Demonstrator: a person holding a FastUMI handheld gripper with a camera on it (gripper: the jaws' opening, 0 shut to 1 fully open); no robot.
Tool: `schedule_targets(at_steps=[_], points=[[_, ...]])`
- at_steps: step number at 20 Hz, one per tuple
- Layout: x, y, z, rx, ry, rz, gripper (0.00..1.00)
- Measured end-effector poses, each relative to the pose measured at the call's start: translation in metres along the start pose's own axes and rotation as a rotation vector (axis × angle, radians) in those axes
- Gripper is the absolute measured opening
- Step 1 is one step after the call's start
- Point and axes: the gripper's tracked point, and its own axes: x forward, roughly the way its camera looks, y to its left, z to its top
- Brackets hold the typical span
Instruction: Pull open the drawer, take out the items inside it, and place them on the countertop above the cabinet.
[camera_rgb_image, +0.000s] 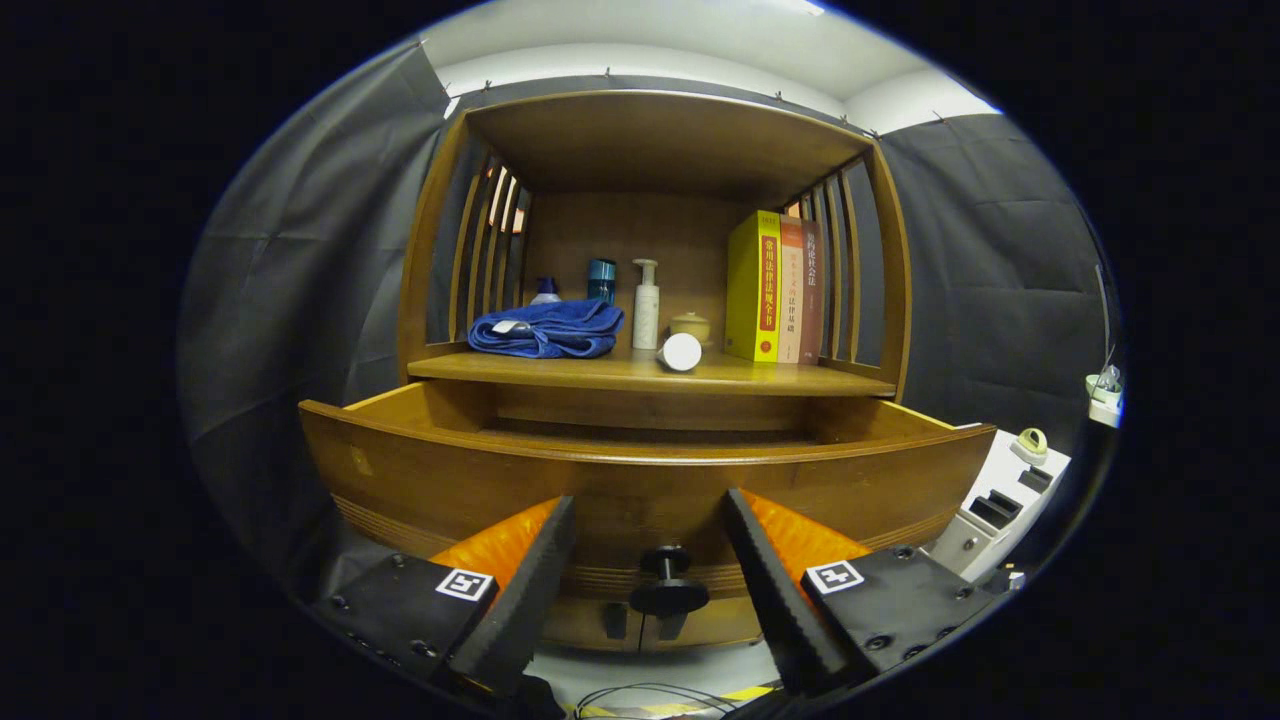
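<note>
drawer is seen pulled out from the cabinet, its front panel facing the gripper. the fingers are spread wide, with nothing held; the dark knob sits between them, untouched on either side. the drawer's interior is hidden behind the front panel, so it cannot be told what, if anything, lies inside.

on the countertop above, a blue towel, a pump bottle, a white round object near the front edge, a small jar and upright books are noted.

risks, as judged:
- a blind reach over the panel could strike the drawer's front edge or miss the items.
- the drawer might be pushed back or tugged off its runners if the knob is bumped.
- placing room is limited; the white round object could be knocked off the edge, or the bottle toppled, when items are set down.
</note>
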Motion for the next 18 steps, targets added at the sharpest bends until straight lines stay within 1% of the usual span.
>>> schedule_targets(at_steps=[13,18], points=[[0.062,0.002,-0.008,-0.01,0.041,0.001,0.99],[0.077,0.003,-0.009,-0.026,0.048,0.002,0.99]])
